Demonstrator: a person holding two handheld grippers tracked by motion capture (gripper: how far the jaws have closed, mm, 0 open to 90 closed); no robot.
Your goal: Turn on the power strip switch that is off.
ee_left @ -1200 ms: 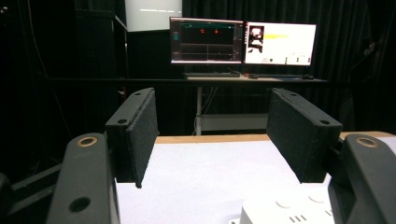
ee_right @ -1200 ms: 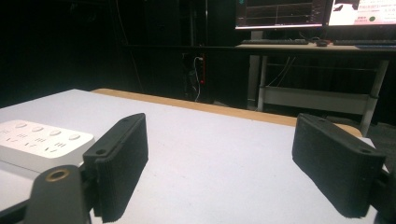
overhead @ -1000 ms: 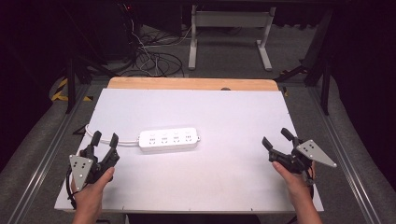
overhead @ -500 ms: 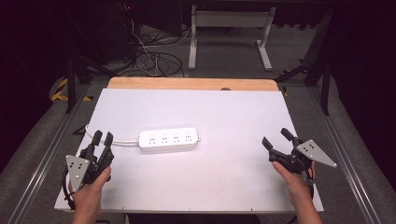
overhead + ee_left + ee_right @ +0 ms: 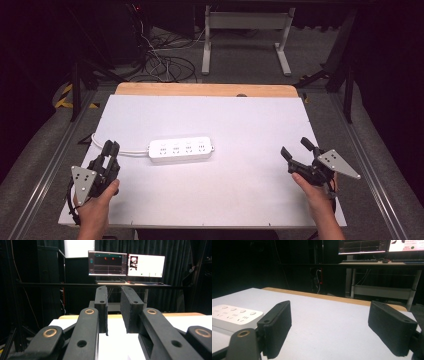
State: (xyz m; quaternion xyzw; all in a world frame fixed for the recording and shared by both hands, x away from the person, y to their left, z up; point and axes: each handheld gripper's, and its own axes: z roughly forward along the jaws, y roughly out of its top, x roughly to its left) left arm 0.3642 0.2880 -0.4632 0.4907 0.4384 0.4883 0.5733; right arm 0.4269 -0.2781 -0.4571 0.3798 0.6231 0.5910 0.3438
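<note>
A white power strip [image 5: 180, 149] lies flat on the white table [image 5: 240, 115], left of its middle, with its long side running across and its sockets facing up. Its white cable [image 5: 116, 148] leaves the left end and curves toward the table's left edge.

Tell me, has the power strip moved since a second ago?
No. The power strip lies at the same spot on the white board, equally far from its wooden back edge.
</note>
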